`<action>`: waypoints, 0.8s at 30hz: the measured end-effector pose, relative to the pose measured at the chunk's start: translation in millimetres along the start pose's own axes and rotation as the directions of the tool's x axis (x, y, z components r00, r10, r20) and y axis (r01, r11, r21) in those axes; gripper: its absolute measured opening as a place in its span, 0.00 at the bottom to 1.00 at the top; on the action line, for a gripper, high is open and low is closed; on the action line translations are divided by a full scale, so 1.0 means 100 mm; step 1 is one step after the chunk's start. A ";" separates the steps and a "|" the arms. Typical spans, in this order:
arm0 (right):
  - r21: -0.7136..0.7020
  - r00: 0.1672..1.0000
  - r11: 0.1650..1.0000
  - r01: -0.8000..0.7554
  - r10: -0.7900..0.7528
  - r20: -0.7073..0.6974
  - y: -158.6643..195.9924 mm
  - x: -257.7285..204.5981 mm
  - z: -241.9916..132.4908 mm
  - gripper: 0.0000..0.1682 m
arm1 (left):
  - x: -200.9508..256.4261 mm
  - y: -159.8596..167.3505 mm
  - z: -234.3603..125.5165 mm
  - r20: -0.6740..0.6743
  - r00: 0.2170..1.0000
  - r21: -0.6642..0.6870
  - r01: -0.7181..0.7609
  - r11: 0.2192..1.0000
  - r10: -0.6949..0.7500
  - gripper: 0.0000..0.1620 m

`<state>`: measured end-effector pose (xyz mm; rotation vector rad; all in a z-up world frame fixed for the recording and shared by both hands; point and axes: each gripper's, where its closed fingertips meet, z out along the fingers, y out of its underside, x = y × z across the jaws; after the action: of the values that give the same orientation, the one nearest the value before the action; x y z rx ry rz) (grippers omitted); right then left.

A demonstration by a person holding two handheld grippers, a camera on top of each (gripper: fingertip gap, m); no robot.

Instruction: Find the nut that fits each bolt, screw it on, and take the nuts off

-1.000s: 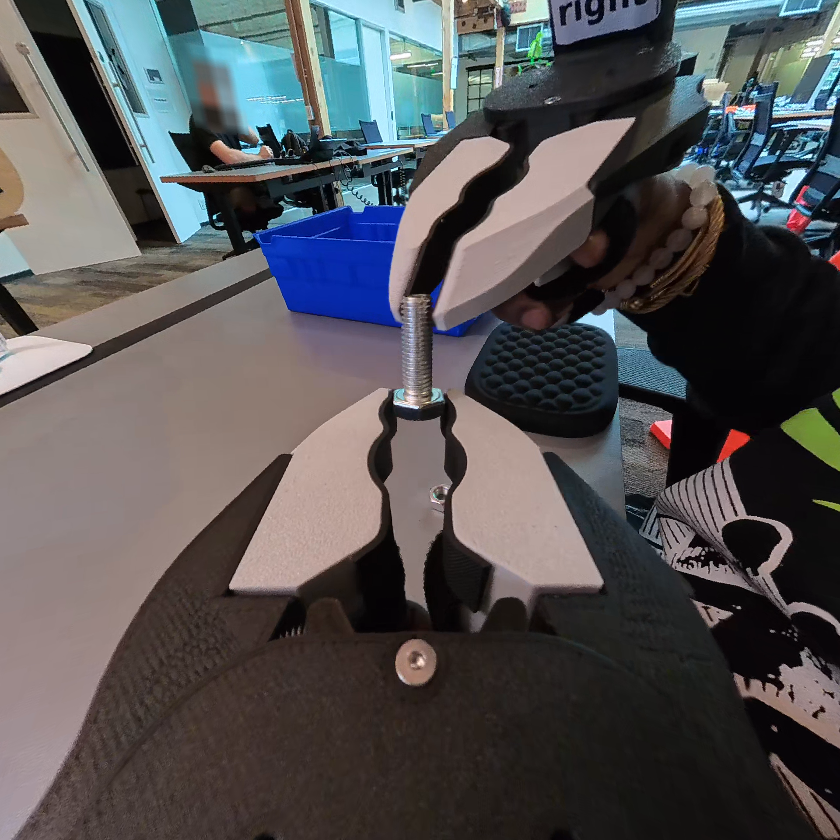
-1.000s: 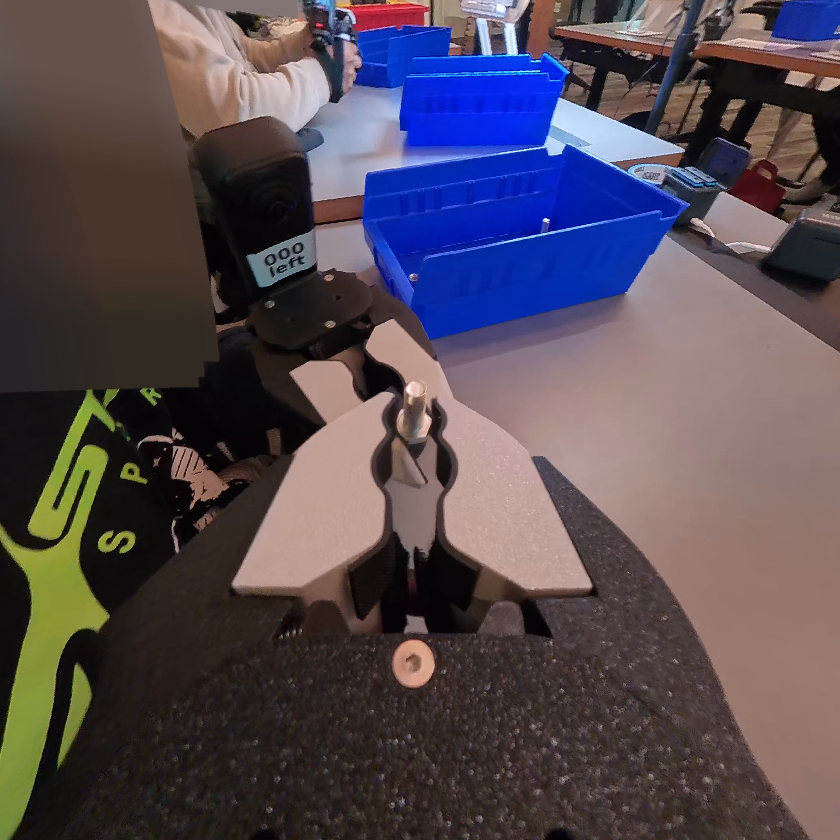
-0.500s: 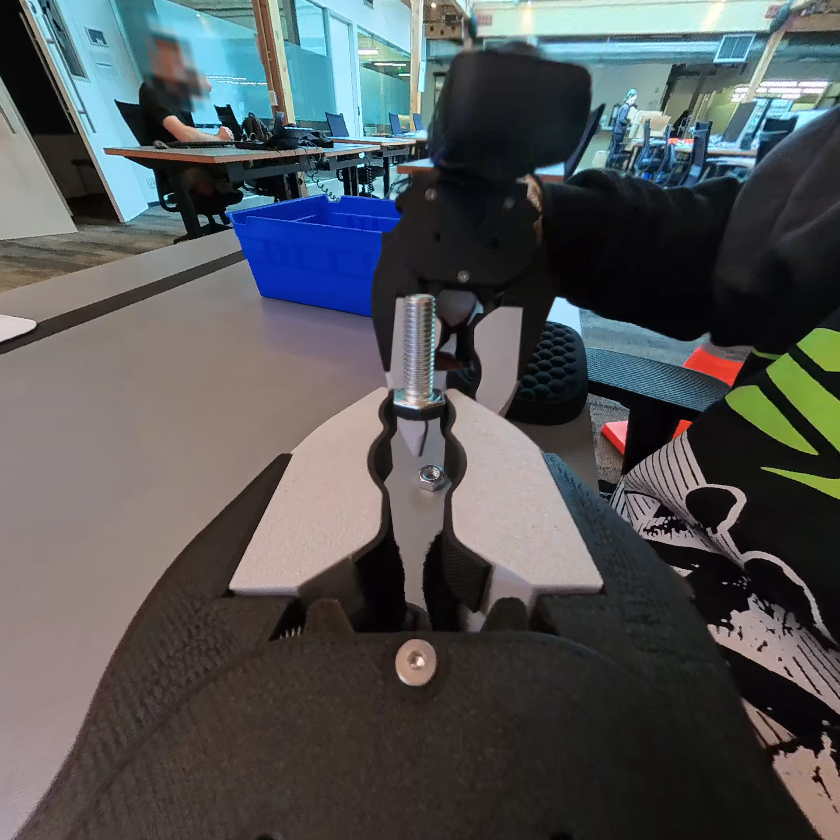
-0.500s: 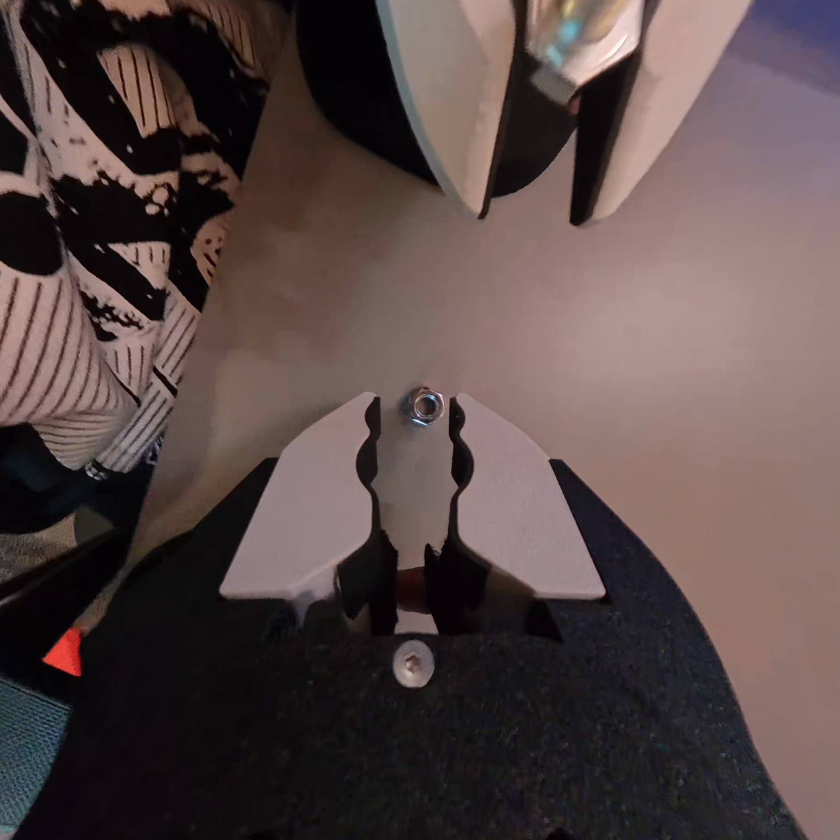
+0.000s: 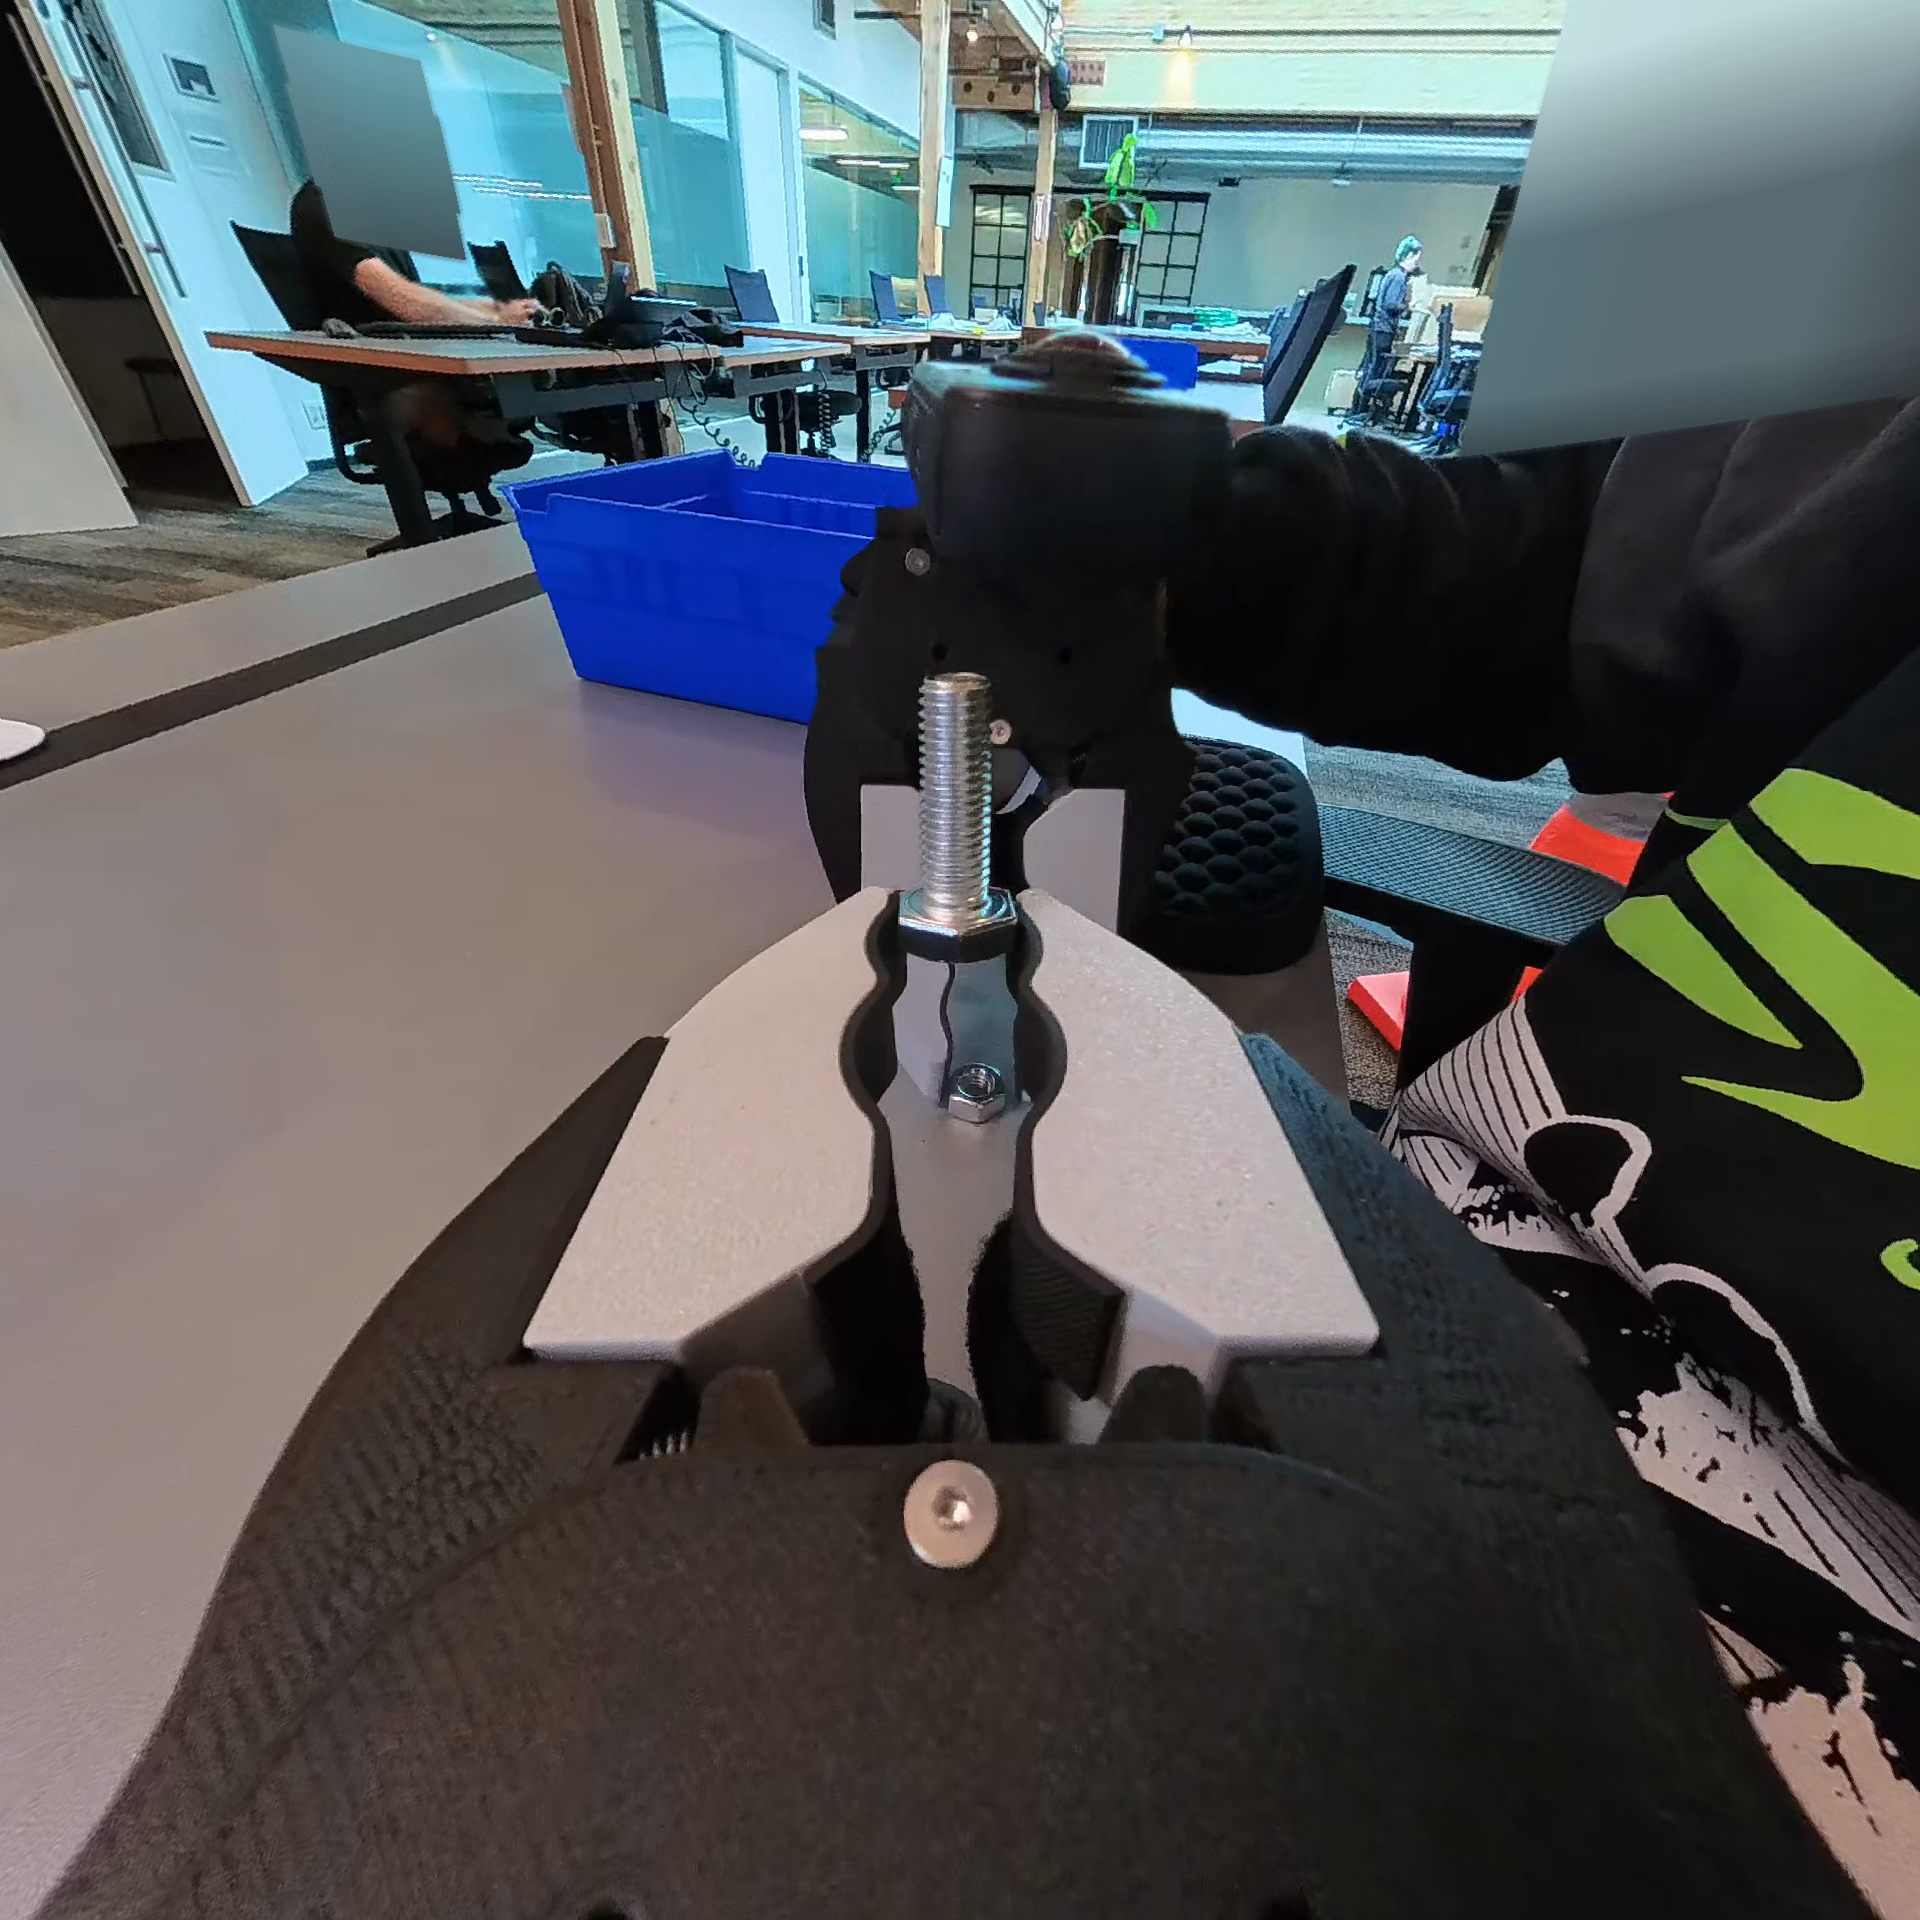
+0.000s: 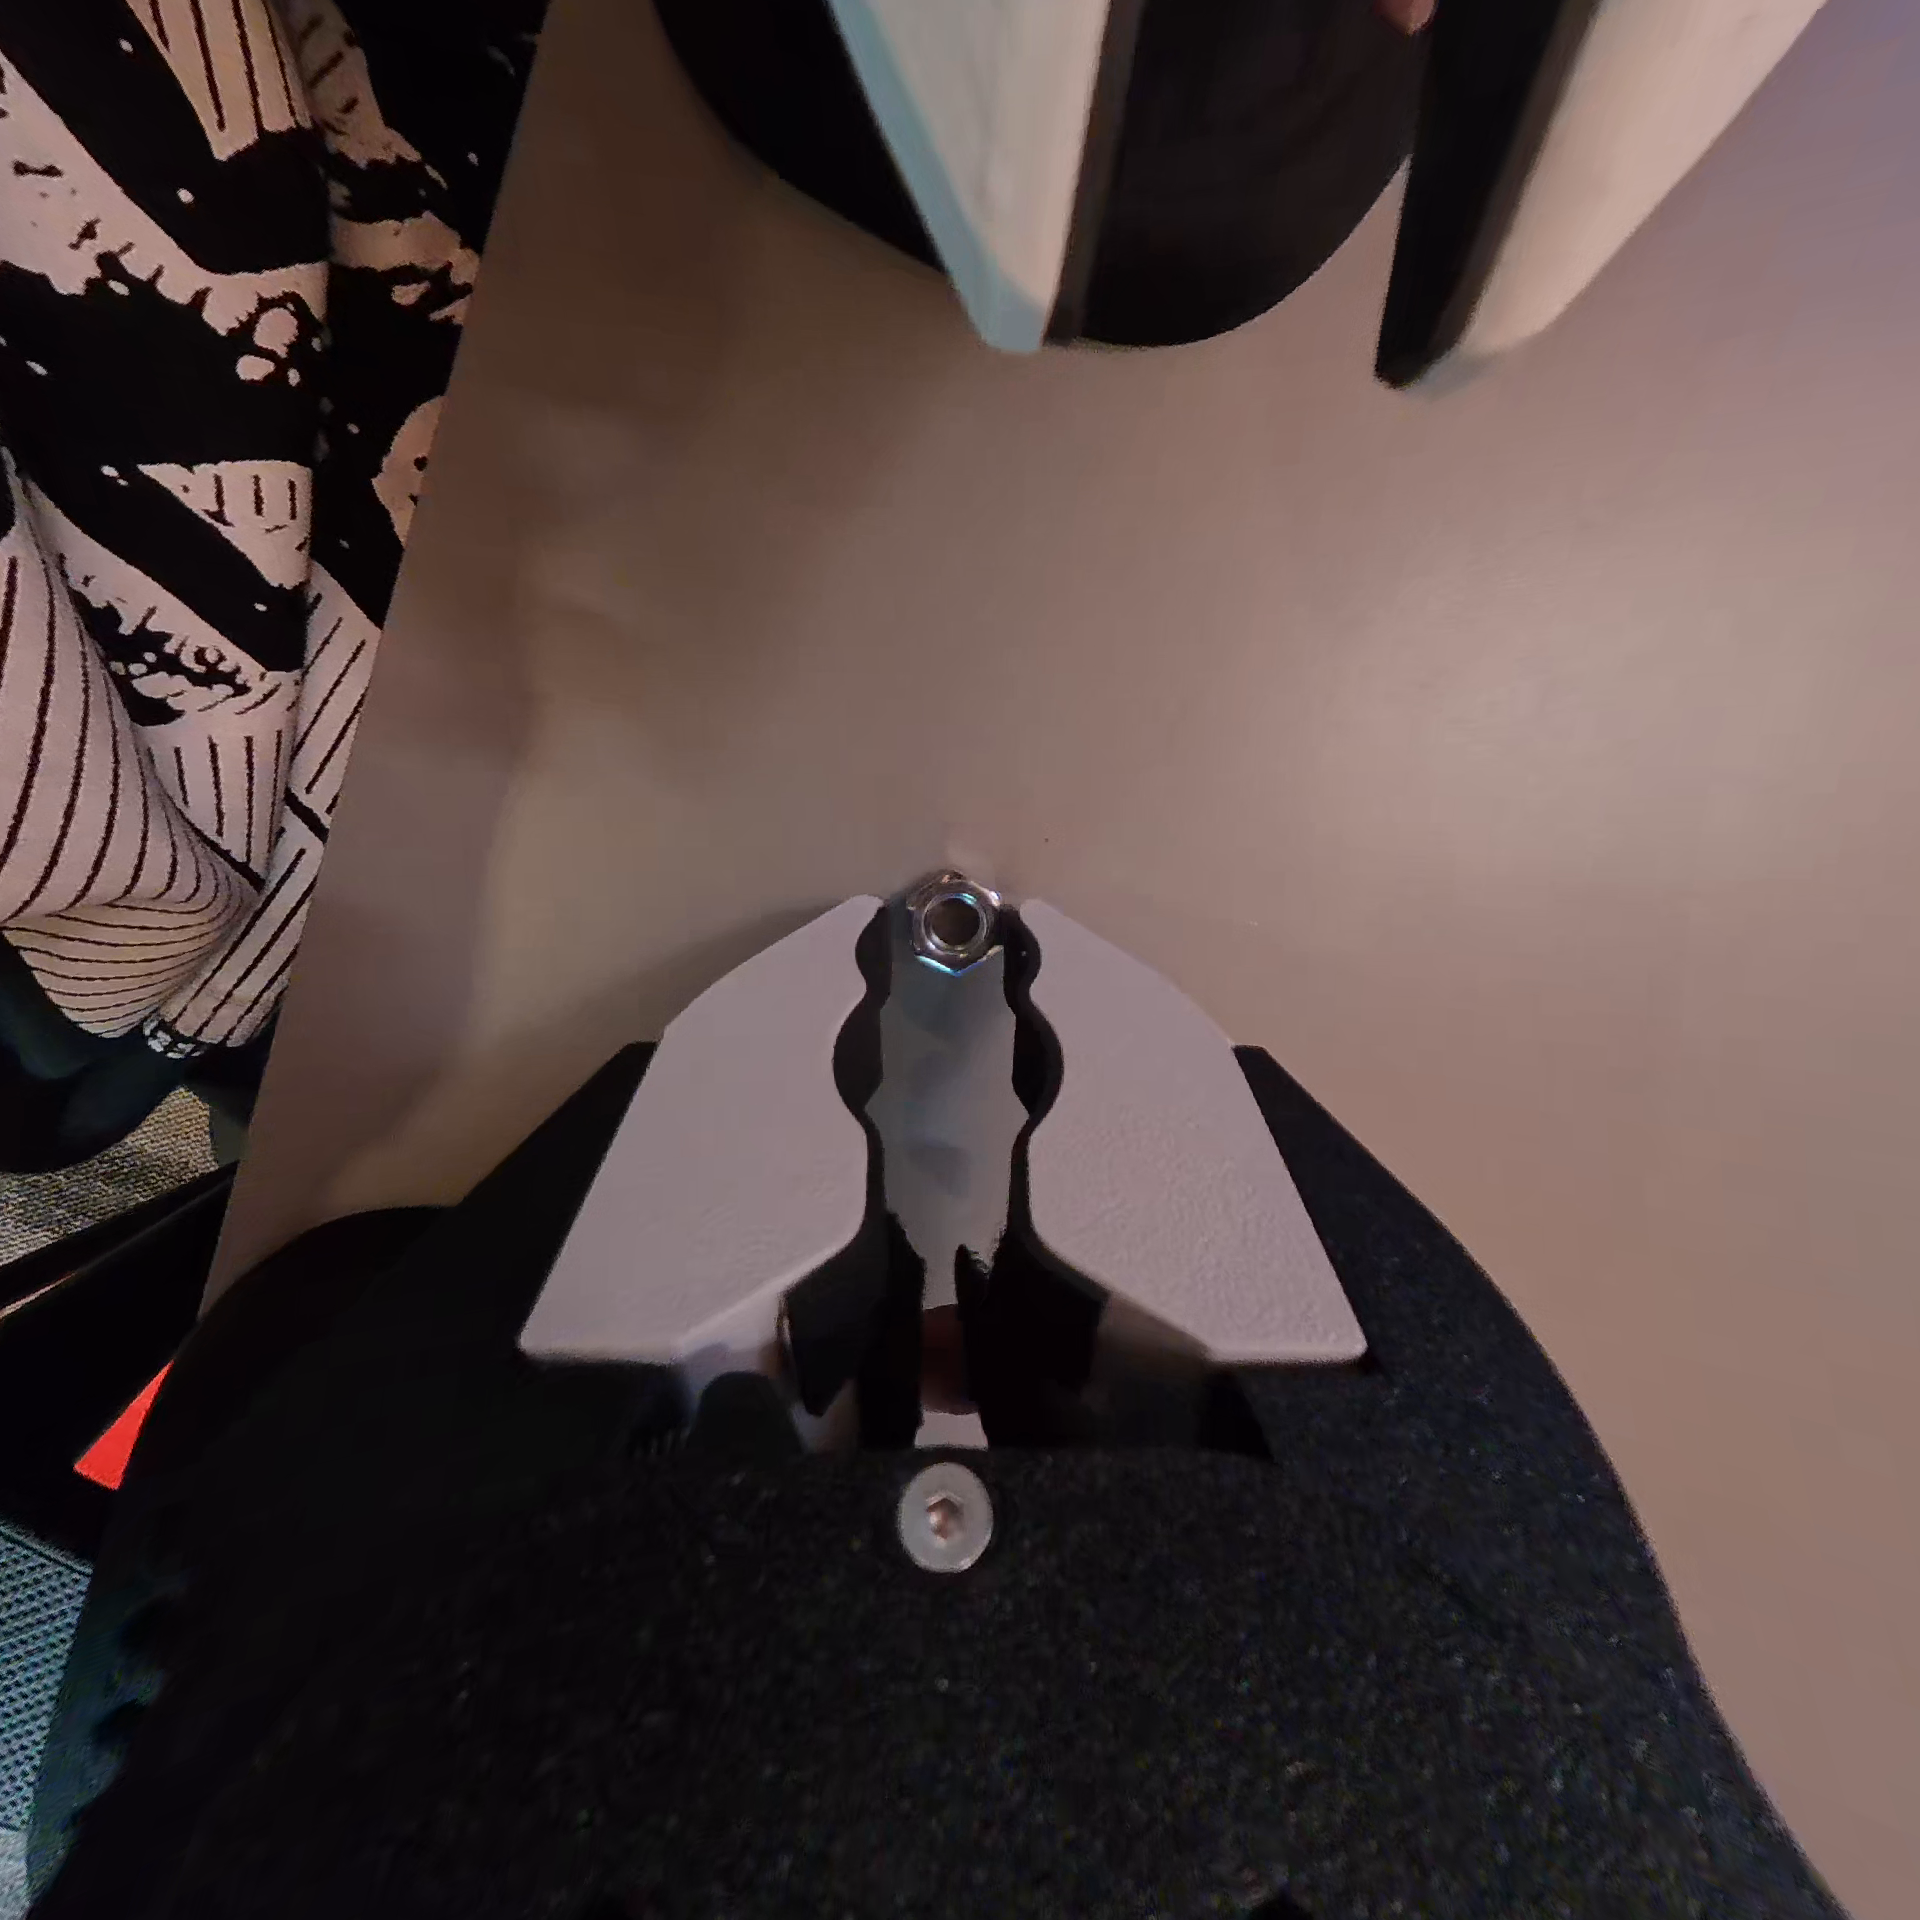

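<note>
Blue bin (image 5: 665, 582), contents hidden behind wall

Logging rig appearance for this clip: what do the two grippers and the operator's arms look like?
Both grippers share one build: the left gripper and right gripper have pale grey wedge-shaped jaws with wavy black inner edges, on a textured black body with a silver hex screw at its centre. The operator wears a black sleeve and a black, white and lime-green patterned garment.

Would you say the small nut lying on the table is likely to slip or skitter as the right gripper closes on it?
Probably. The nut is tiny, shiny metal lying flat on the smooth table, so it may slide. The right gripper touches only its narrow flats at the fingertips, so it may twist out.
</note>
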<state>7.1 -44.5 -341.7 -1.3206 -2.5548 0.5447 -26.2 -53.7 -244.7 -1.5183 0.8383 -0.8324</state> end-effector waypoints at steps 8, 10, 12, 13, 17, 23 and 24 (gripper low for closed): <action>0.025 1.000 0.999 -0.029 0.028 0.008 0.00 -0.01 -0.04 0.10 | 0.01 0.00 0.00 -0.016 1.000 -0.002 0.007 1.000 -0.007 0.11; 0.055 1.000 0.998 -0.030 0.030 -0.001 -0.04 -0.01 -0.12 0.10 | 0.02 -0.01 -0.01 -0.021 1.000 0.007 0.011 1.000 -0.011 0.11; 0.096 1.000 0.995 -0.021 0.022 -0.016 -0.12 0.00 -0.25 0.10 | 0.03 -0.01 -0.01 -0.028 1.000 0.012 0.009 1.000 -0.009 0.11; 0.118 1.000 0.993 -0.015 0.018 -0.025 -0.16 0.00 -0.33 0.10 | 0.03 -0.01 -0.01 -0.031 0.999 0.011 0.009 1.000 -0.009 0.11; 0.193 0.998 0.981 0.016 -0.003 -0.066 -0.33 -0.01 -0.68 0.10 | 0.07 -0.05 -0.01 -0.050 0.999 0.018 -0.002 1.000 0.003 0.12; 0.271 0.992 0.960 0.065 -0.033 -0.120 -0.55 -0.13 -1.17 0.10 | 0.23 -0.14 0.00 -0.120 0.993 0.054 -0.010 0.998 0.017 0.12; 0.281 0.991 0.957 0.074 -0.040 -0.125 -0.59 -0.15 -1.23 0.10 | 0.25 -0.14 0.01 -0.133 0.991 0.056 -0.007 0.998 0.014 0.12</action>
<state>15.6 -59.7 -205.5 -1.1391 -2.3060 0.7664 -11.8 -73.8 -229.1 -1.4205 0.9130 -0.9501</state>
